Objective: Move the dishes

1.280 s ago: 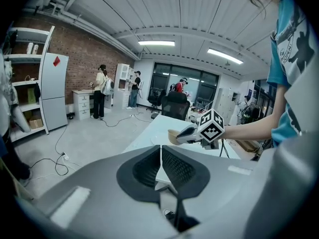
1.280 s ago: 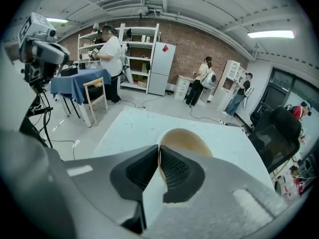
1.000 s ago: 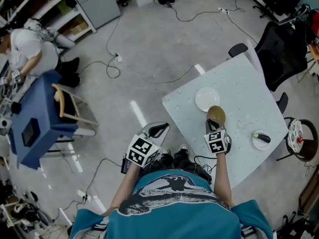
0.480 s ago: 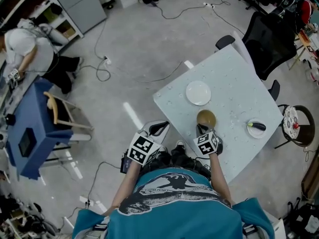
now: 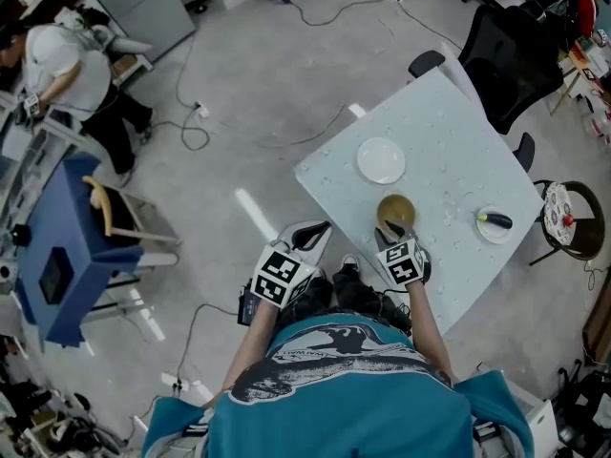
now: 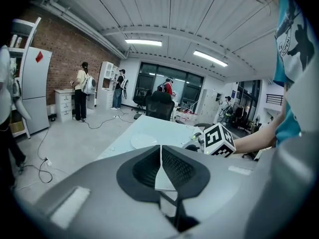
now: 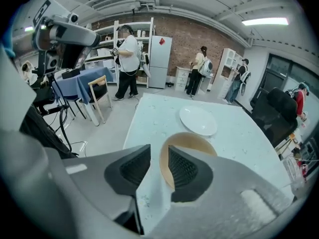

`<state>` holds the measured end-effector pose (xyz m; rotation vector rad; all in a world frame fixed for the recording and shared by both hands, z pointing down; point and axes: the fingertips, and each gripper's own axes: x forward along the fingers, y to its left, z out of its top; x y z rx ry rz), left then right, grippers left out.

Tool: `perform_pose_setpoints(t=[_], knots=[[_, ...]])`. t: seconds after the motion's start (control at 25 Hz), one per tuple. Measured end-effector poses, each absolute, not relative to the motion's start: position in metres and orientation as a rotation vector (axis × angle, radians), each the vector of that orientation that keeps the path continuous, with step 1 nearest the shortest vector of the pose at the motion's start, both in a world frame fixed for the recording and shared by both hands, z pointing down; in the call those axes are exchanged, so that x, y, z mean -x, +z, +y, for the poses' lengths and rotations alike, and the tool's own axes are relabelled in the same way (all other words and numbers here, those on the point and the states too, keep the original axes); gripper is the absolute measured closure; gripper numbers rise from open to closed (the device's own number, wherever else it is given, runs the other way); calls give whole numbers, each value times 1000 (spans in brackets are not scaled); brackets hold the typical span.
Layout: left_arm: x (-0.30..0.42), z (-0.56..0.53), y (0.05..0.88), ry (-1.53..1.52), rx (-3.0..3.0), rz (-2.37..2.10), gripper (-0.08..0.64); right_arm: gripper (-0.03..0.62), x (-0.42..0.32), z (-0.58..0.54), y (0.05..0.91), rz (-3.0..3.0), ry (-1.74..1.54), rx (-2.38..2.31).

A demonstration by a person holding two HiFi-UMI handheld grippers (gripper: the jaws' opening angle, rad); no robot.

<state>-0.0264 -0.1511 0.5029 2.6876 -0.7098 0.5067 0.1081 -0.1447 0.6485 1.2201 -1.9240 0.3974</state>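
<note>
A tan bowl (image 5: 395, 212) (image 7: 192, 140) sits on the white table (image 5: 449, 151) near its near edge. A white plate (image 5: 381, 159) (image 7: 198, 120) lies just beyond it. My right gripper (image 5: 389, 229) (image 7: 159, 151) is at the bowl's near rim, jaws apart. One jaw is inside the bowl against the rim, the other outside with a strip of table showing between. My left gripper (image 5: 315, 232) (image 6: 161, 148) hangs off the table's left corner above the floor, shut and empty. The white plate (image 6: 142, 141) also shows ahead of the left gripper.
A small plate with a dark vegetable (image 5: 495, 223) lies at the table's right. Black chairs (image 5: 506, 55) and a round stool (image 5: 565, 219) stand beyond and to the right. A blue-covered stand (image 5: 57, 246), a wooden chair (image 5: 119, 208), a person (image 5: 57, 60) and floor cables are at left.
The bowl has slid with the right gripper toward the table's near edge, away from the white plate. The left gripper stays beside the table. My view has shifted.
</note>
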Motion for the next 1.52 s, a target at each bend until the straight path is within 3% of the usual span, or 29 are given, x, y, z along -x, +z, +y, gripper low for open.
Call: perform_pose_setpoints(t=[0.68, 1.52], knots=[[21, -99, 513, 546, -2747, -499, 537, 477, -83, -116, 579, -2048, 383, -1502], [-13, -48, 497, 517, -2824, -434, 537, 480, -86, -42, 542, -2126, 330, -1535]])
